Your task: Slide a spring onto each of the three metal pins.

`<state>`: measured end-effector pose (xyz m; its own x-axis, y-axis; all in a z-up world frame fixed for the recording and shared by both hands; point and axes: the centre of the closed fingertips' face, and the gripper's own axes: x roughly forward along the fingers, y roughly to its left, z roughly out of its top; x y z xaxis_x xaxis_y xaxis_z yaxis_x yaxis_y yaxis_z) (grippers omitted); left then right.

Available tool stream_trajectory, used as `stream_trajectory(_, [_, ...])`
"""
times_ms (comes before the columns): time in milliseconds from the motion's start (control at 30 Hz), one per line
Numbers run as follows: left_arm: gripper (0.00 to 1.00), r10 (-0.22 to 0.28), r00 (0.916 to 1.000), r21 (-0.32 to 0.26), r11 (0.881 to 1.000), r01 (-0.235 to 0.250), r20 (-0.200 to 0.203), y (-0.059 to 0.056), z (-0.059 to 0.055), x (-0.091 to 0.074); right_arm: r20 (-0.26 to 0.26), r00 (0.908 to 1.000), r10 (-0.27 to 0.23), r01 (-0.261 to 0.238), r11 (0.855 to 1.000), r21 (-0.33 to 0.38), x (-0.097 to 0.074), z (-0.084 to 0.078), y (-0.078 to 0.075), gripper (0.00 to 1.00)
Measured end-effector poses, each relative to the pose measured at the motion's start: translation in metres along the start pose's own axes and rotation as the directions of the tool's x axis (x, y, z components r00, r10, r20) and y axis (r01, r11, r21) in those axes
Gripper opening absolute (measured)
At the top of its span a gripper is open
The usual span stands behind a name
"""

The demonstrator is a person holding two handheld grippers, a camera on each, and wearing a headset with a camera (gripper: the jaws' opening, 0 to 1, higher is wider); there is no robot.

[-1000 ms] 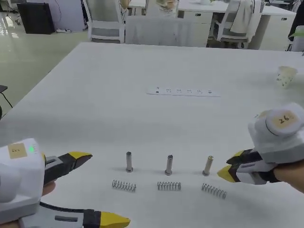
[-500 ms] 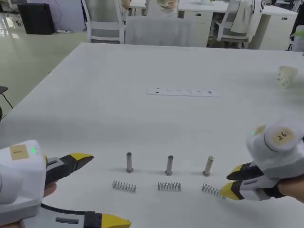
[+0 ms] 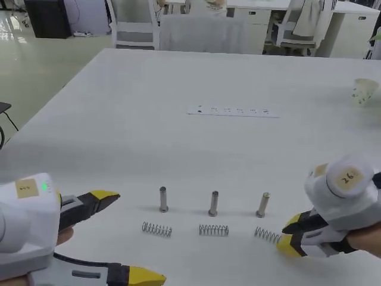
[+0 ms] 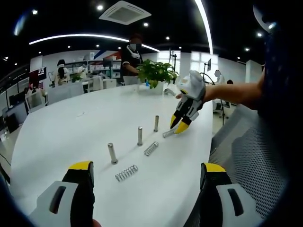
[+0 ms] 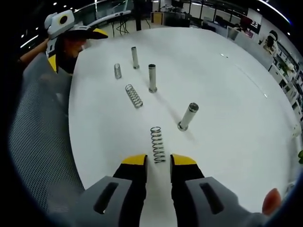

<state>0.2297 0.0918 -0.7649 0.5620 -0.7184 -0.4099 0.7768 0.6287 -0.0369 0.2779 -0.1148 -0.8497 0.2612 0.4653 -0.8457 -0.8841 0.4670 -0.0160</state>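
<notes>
Pinching the rightmost spring lightly by its near end should suit the right gripper, jaws slightly apart astride it, keeping coils undeformed for the neighbouring pin.

Head view: bright, even light, no dark spots. The white table looks palest twd its far edge. Small soft shadows by the pins. Pic is clear in the mid, a bit soft at the bottom corners.

Left gripper view: ceiling lights glow as bright strips & dots, and the ceiling round them looks dark.

Both gripper views bend round at the edges. Right gripper view: sharp in the mid, blurry at the sides.
</notes>
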Motion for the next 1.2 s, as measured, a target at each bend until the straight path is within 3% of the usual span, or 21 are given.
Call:
stream_trajectory(533, [0.89,-0.001,1.0000,-0.004,1.000,0.001,-0.003,-0.001,-0.001,0.000,-0.046,0.9987,0.023,-0.024,0.999,-0.030,0.008,-0.006,0.002,0.09])
stream_trajectory(833, [0.88,-0.015,0.9999,0.000,1.000,0.015,-0.009,-0.004,-0.002,0.001,-0.034,0.9993,0.016,-0.017,0.999,-0.030,0.007,-0.004,0.003,0.08])
stream_trajectory(1200, [0.84,-0.056,0.9983,0.014,0.998,0.056,-0.019,-0.008,-0.001,0.002,-0.016,0.9997,0.019,-0.020,0.999,-0.044,-0.006,0.008,0.011,0.08])
